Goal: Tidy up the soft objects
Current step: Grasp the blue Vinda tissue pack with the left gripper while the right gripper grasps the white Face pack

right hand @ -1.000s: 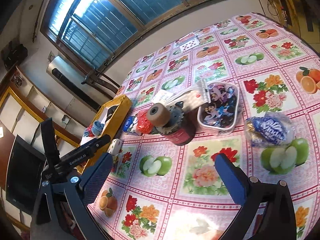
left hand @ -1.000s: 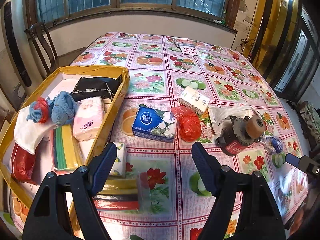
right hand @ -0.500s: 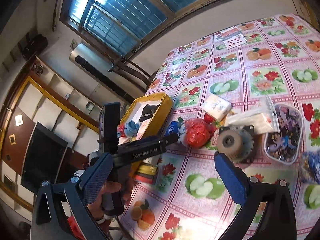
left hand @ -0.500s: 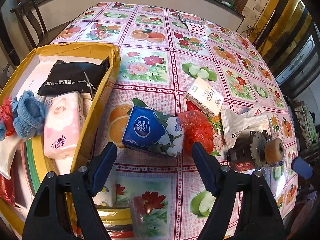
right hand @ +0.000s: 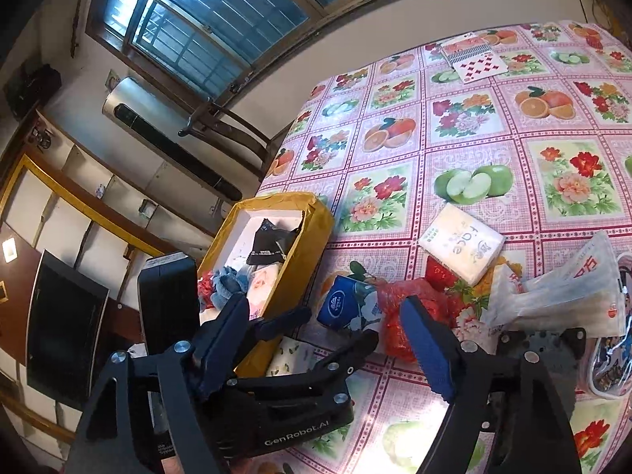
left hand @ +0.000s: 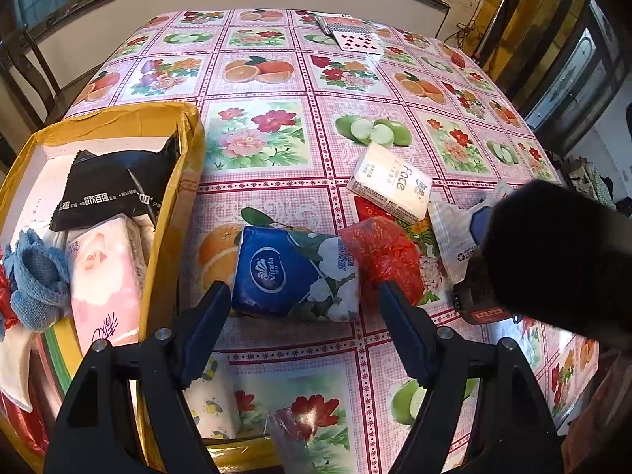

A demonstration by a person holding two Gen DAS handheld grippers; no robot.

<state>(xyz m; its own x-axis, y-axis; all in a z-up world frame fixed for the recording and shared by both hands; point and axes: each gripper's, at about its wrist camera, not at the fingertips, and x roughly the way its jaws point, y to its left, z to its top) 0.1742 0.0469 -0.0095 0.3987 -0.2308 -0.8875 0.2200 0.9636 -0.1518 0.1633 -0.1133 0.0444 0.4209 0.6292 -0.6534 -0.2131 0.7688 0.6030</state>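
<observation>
Floral oilcloth table point(left hand: 276, 79). Left gripper point(left hand: 304, 308): jaws wide, empty, nearest. Blue tissue pack point(left hand: 292, 272): just ahead between them, long axis crosswise. Right gripper point(right hand: 328, 328): spread, empty, further back. Yellow box point(left hand: 173, 213): left, part-filled.

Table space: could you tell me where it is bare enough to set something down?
Free: table between box, Face pack and cards. Crowded: around blue pack and red bag.

Tissue pack point(left hand: 292, 270) right of box point(left hand: 173, 213), bag point(left hand: 385, 258) beside
</observation>
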